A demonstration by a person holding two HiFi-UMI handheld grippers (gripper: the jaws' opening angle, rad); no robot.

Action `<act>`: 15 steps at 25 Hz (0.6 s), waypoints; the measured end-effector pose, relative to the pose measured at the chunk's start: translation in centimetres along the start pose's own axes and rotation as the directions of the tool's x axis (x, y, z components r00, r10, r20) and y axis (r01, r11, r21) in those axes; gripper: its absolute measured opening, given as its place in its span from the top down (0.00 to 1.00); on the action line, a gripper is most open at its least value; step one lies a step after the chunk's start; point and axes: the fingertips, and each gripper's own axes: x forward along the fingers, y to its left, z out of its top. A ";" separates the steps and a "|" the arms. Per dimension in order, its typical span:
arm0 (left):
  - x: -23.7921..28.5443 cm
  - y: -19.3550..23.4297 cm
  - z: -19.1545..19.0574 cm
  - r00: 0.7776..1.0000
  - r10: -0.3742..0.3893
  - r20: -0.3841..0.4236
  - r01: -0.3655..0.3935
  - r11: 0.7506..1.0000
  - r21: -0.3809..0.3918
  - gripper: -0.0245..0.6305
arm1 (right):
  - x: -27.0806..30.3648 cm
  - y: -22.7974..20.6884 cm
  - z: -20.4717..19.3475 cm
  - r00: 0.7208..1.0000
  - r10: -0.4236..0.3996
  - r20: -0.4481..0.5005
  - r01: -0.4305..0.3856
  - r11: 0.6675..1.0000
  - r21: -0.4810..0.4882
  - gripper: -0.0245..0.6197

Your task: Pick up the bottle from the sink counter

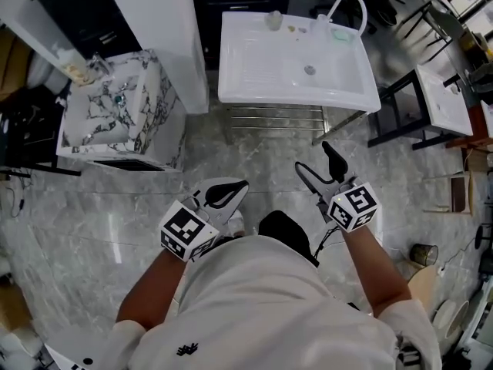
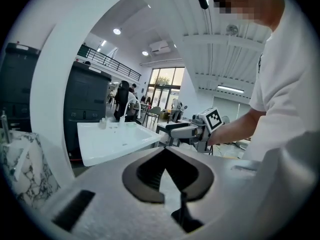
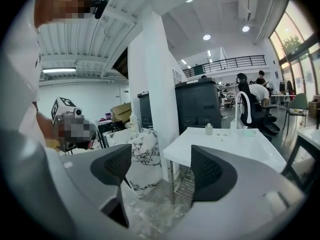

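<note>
A small pale bottle (image 1: 274, 20) stands upright on the back rim of the white sink counter (image 1: 254, 83), left of the curved white faucet (image 1: 347, 6). Both grippers hang over the marble floor, well short of the sink. My left gripper (image 1: 240, 185) has its jaws together with nothing between them. My right gripper (image 1: 317, 160) points toward the sink with its jaws wide apart and empty. In the right gripper view the bottle (image 3: 209, 129) shows far ahead on the sink counter (image 3: 225, 146), beyond the right gripper (image 3: 162, 166). The left gripper view has the bottle (image 2: 102, 124) small and distant.
A marble-patterned basin unit (image 1: 123, 110) stands at the left beside a white pillar (image 1: 166, 29). A metal rack (image 1: 273, 118) sits under the sink. Another white sink (image 1: 443, 102) on a black frame is at the right. A tin (image 1: 424, 254) stands on the floor at right.
</note>
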 end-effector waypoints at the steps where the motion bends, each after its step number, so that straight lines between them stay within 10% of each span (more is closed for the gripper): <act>1: 0.1 0.6 0.4 1.000 0.002 0.008 -0.002 1.000 -0.004 0.95 | 0.7 -0.5 0.2 1.000 -0.005 -0.003 0.005 1.000 0.005 0.39; 15: 5.6 11.1 4.4 0.995 0.095 0.007 -0.095 0.995 -0.039 0.95 | 13.7 -12.4 2.8 1.000 0.017 -0.015 -0.018 0.999 -0.038 0.40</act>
